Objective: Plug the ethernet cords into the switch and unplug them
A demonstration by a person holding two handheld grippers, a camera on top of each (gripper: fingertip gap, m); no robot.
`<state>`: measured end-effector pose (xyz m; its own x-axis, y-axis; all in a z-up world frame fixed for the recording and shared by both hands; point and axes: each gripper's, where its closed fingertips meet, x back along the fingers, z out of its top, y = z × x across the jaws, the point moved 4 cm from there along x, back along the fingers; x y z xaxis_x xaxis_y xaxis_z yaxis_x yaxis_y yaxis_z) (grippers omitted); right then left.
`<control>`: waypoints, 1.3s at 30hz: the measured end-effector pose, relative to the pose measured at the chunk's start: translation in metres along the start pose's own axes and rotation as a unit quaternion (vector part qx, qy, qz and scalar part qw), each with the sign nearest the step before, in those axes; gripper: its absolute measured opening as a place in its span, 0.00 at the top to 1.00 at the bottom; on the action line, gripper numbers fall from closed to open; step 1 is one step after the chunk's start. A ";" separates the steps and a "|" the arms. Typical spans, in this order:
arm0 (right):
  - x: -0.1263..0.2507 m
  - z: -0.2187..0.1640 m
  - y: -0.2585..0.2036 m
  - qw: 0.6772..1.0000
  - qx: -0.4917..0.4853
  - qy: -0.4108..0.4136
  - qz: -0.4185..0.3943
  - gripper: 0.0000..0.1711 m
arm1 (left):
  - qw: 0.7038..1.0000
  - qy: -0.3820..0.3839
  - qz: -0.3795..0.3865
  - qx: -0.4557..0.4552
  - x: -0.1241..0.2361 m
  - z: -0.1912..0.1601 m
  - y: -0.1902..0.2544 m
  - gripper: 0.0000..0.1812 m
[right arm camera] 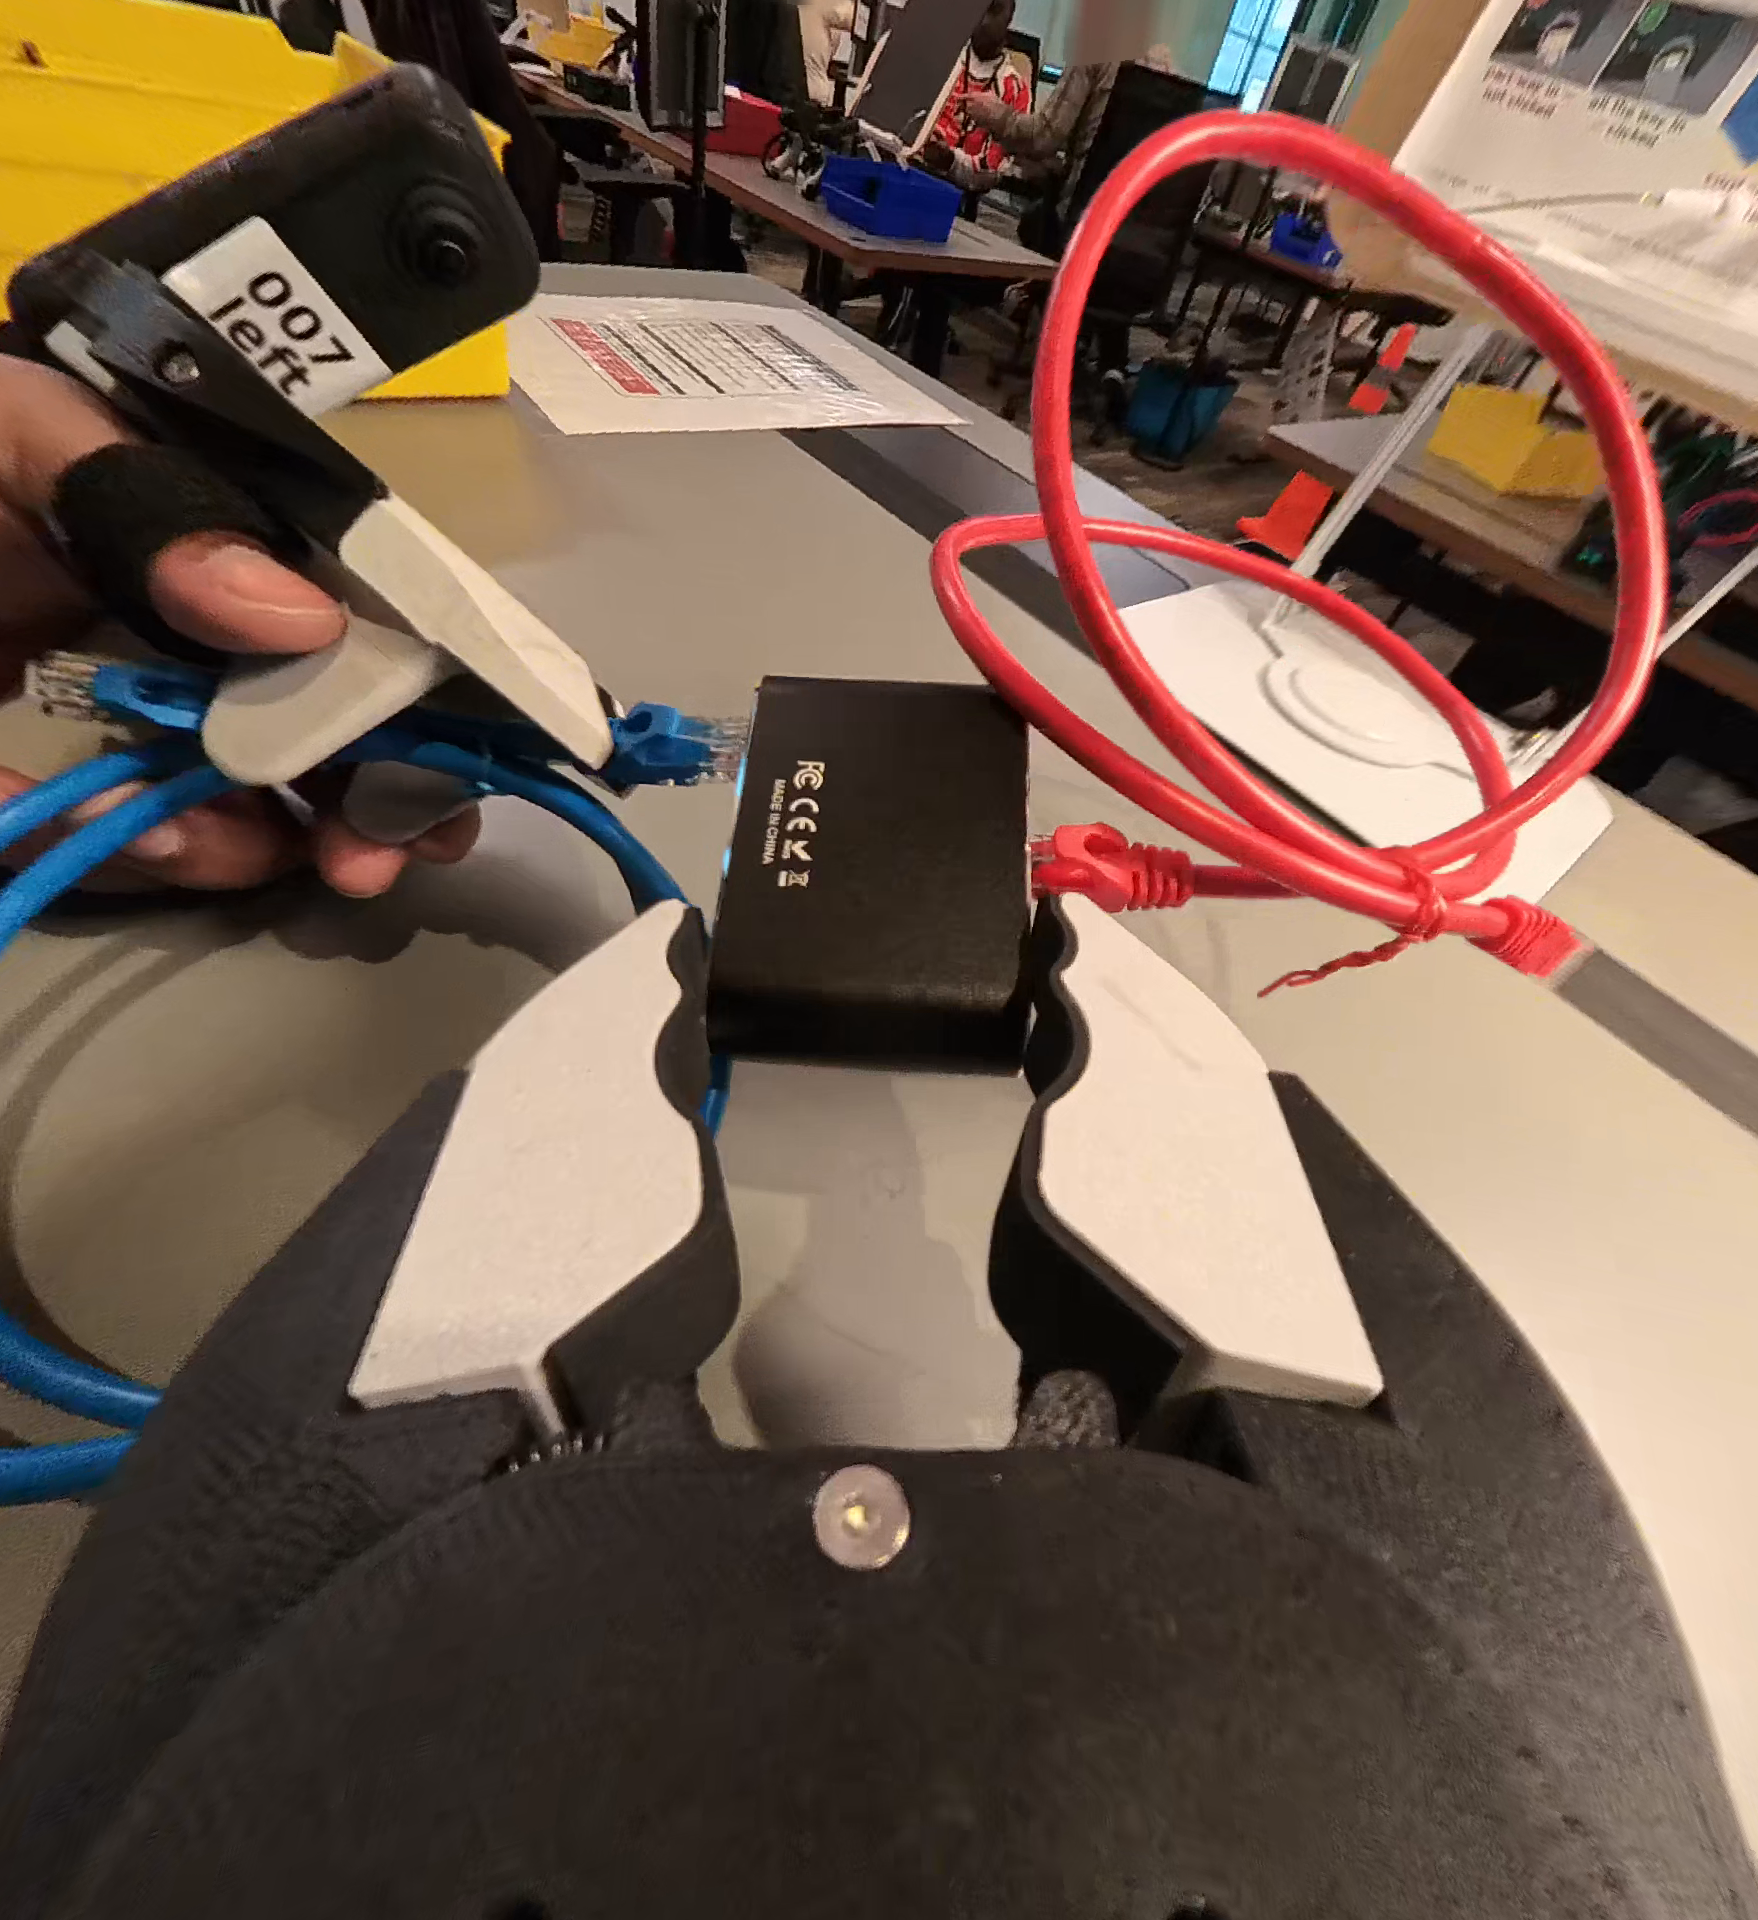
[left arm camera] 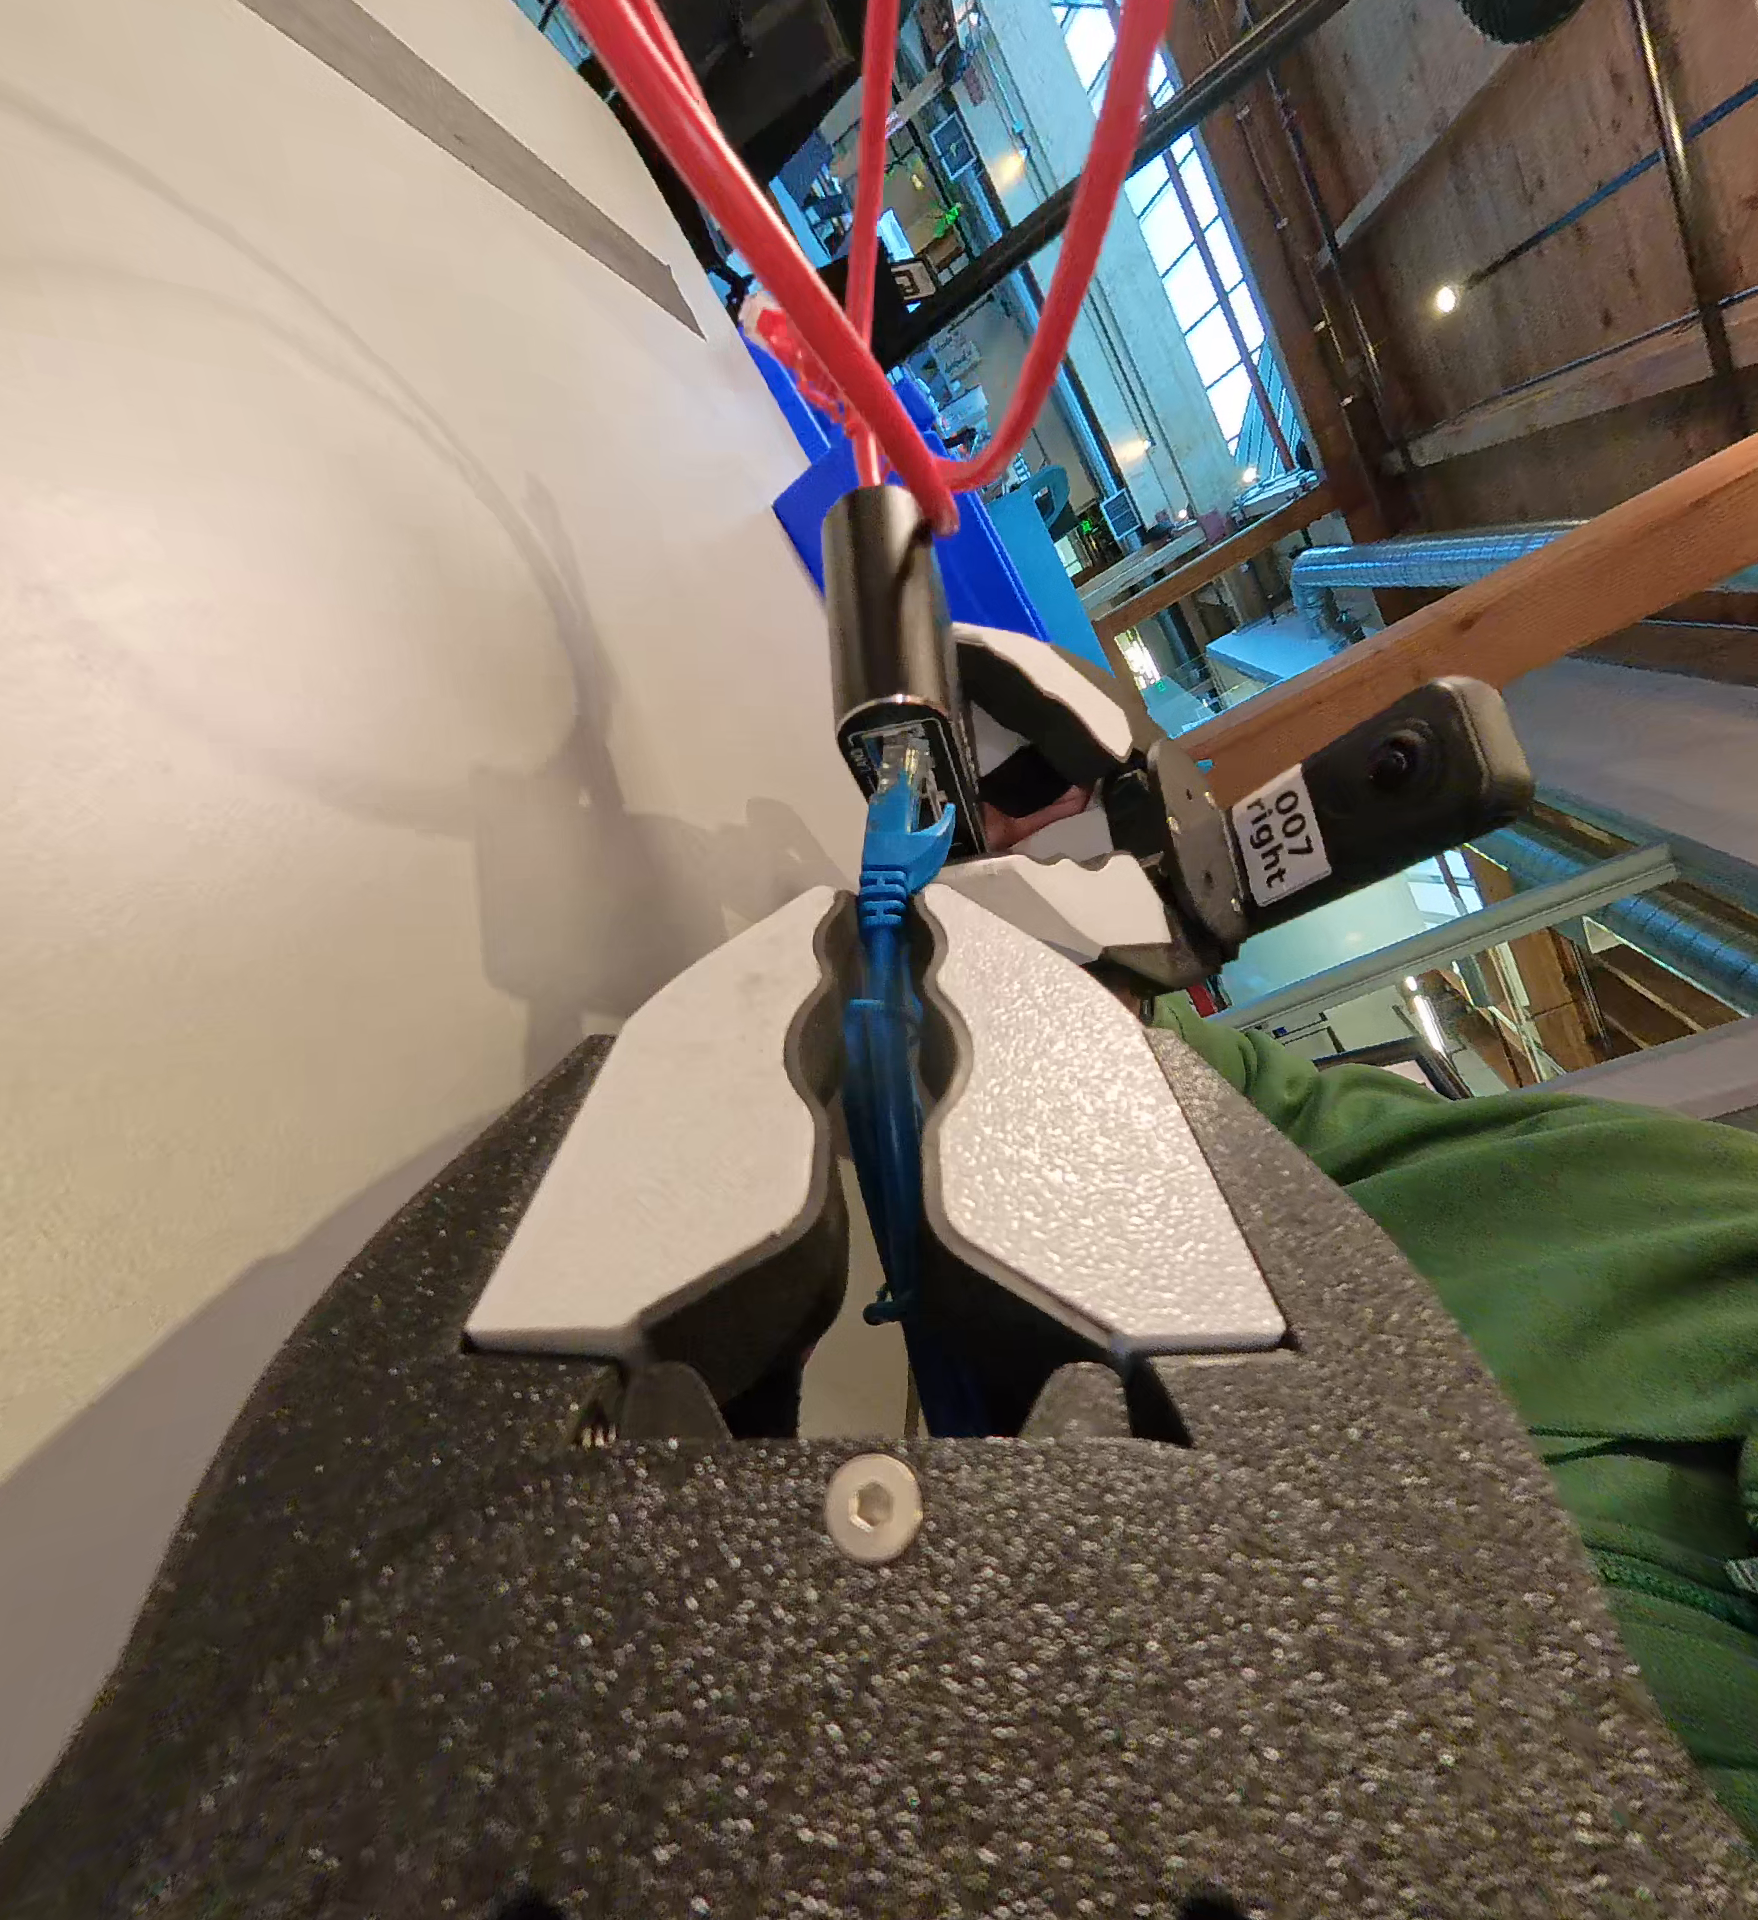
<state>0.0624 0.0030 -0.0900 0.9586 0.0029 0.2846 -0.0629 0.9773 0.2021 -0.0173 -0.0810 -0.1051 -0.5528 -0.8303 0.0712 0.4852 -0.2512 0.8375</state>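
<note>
My right gripper point(right arm camera: 867, 971) is shut on the small black switch point(right arm camera: 870, 862) and holds it above the grey table point(right arm camera: 646, 540). A red ethernet cord point(right arm camera: 1374, 644) is plugged into the switch's right side by its red plug point(right arm camera: 1103, 864) and loops upward. My left gripper point(left arm camera: 880, 902) is shut on the blue ethernet cord point(left arm camera: 883, 1060), just behind its plug. The blue plug point(left arm camera: 896, 805) points at the switch point(left arm camera: 890, 634), with its clear tip at the port on the end face. In the right wrist view the blue plug point(right arm camera: 672, 744) touches the switch's left side, where my left gripper point(right arm camera: 584, 748) also shows.
A yellow bin point(right arm camera: 127, 114) stands at the back left of the table, with a laminated sheet point(right arm camera: 719, 364) behind the switch. A white stand base point(right arm camera: 1322, 707) sits at the right. A blue bin point(left arm camera: 916, 540) shows behind the switch. A person's hand point(right arm camera: 75, 623) holds the left gripper.
</note>
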 end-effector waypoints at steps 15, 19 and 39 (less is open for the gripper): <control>0.002 0.002 -0.002 0.998 0.061 0.018 0.026 0.65 | 1.000 0.003 -0.008 0.006 -0.003 -0.005 0.005 0.95; 0.004 0.003 -0.002 0.994 0.102 0.023 0.036 0.65 | 1.000 -0.005 0.002 -0.014 -0.006 -0.009 0.006 0.95; 0.000 -0.035 0.010 0.991 0.015 -0.125 0.038 0.65 | 0.975 -0.004 0.120 -0.186 0.004 0.010 -0.003 0.90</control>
<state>0.0718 0.0206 -0.1207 0.8524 0.0196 0.5225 -0.1437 0.9696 0.1981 -0.0272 -0.0784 -0.1022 -0.3978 -0.8840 0.2455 0.8123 -0.2149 0.5422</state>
